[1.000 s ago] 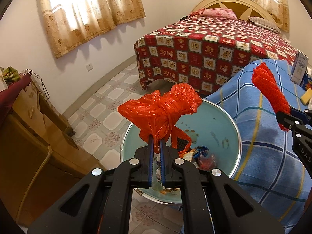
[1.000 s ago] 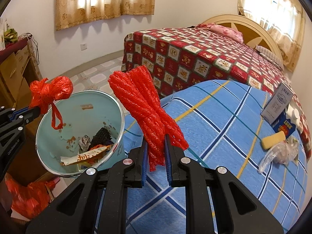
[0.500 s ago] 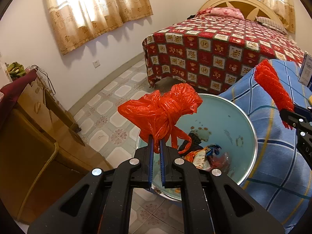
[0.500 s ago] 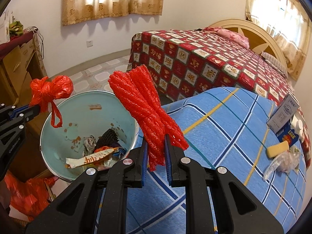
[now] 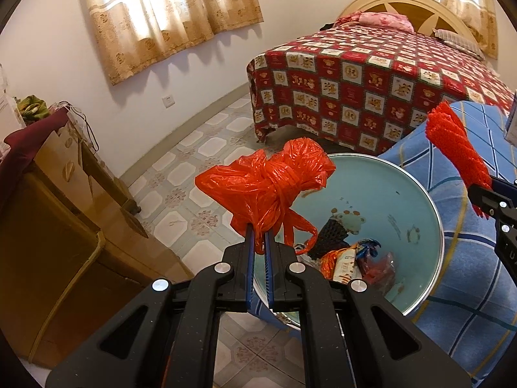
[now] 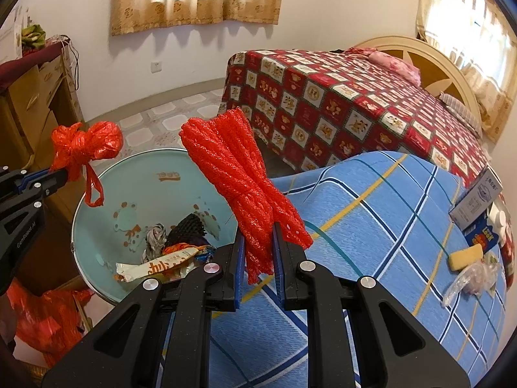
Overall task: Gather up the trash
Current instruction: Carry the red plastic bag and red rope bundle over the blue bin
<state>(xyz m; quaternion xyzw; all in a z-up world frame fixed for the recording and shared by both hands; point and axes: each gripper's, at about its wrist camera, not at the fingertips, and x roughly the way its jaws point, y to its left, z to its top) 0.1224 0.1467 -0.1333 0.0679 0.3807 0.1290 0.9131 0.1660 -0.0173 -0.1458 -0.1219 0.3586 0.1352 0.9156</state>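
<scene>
My left gripper (image 5: pixel 257 231) is shut on a knotted red plastic bag (image 5: pixel 268 184), held above the near rim of the light blue trash bucket (image 5: pixel 416 194). The bag also shows in the right wrist view (image 6: pixel 84 148). My right gripper (image 6: pixel 258 236) is shut on a bundle of red foam net (image 6: pixel 236 177), held over the edge of the blue checked cloth (image 6: pixel 371 220), just right of the bucket (image 6: pixel 97 213). The net also shows in the left wrist view (image 5: pixel 455 148). The bucket holds wrappers and a black net.
A bed with a red patterned cover (image 6: pixel 339 97) stands behind. A wooden cabinet (image 5: pixel 48 226) is at the left. On the blue cloth lie boxes (image 6: pixel 478 200), a yellow sponge (image 6: pixel 465 255) and a clear plastic bag (image 6: pixel 471 281). A red bag (image 6: pixel 42 317) lies on the floor.
Both grippers have shifted left toward the bucket; the bucket now sits further right in the left view and more of its inside shows. Both still hold their items.
</scene>
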